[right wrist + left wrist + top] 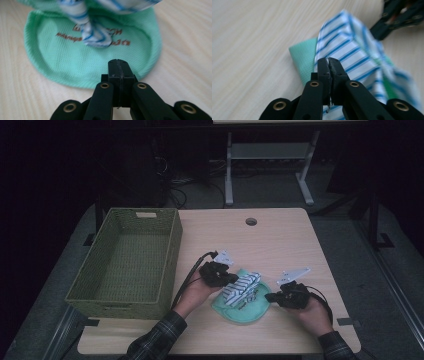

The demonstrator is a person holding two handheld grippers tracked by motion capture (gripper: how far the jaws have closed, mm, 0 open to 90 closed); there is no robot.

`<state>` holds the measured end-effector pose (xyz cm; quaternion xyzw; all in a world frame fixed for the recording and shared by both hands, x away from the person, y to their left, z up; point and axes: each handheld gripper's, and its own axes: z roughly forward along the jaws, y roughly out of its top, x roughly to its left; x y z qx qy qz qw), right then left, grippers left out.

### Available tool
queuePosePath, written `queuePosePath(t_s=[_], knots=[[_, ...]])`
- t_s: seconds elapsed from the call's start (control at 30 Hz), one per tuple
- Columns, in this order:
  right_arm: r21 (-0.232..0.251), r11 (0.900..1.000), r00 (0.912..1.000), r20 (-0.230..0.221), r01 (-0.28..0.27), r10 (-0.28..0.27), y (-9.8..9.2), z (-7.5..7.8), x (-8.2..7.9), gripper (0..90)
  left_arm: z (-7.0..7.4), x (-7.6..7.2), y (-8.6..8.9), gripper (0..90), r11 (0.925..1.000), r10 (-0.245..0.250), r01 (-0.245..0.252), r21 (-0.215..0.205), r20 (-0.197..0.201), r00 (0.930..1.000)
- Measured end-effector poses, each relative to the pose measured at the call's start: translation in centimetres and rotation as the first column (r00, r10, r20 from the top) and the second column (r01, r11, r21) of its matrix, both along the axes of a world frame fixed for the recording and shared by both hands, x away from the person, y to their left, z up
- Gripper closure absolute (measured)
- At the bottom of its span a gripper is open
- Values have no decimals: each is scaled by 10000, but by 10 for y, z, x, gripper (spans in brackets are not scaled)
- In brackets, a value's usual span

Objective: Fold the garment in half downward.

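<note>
A round mint-green cloth (pixel 240 312) with brown lettering lies flat on the wooden table. Across it lies a crumpled white cloth with blue stripes (pixel 242 287). My left gripper (pixel 232 279) comes in from the left and is shut on the near edge of the striped cloth (pixel 347 45); in the left gripper view a sliver of fabric shows between the jaws of my left gripper (pixel 329 61). My right gripper (pixel 268 297) sits at the right rim of the green cloth (pixel 62 60). Seen from its own camera, the right gripper (pixel 117 62) is shut and empty, facing the striped cloth (pixel 95 37).
An empty green woven basket (pixel 172 255) stands on the left part of the table, close to my left hand. A round cable hole (pixel 251 221) is at the table's far edge. Bare tabletop (pixel 280 245) extends beyond the cloths.
</note>
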<state>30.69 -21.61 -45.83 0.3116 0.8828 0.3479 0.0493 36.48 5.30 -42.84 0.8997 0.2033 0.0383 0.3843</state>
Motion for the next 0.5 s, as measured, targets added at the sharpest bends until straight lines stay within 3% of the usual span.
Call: queuePosePath(t_s=[0.13,0.23,0.5], knots=[[19,10000,9999,-111,29,-29,-1,-1,-7,898,-5,-2,-6,887,9998,-196,196,34,-123,9997],[-250,9997,9998,-180,-4,0,-2,-5,-9,898,-5,-7,-14,887,9990,-442,442,-30,-145,9989],[-141,9999,9996,-266,94,-97,-3,-6,-8,899,-11,-25,-39,891,9913,-1316,1318,61,-277,9909]])
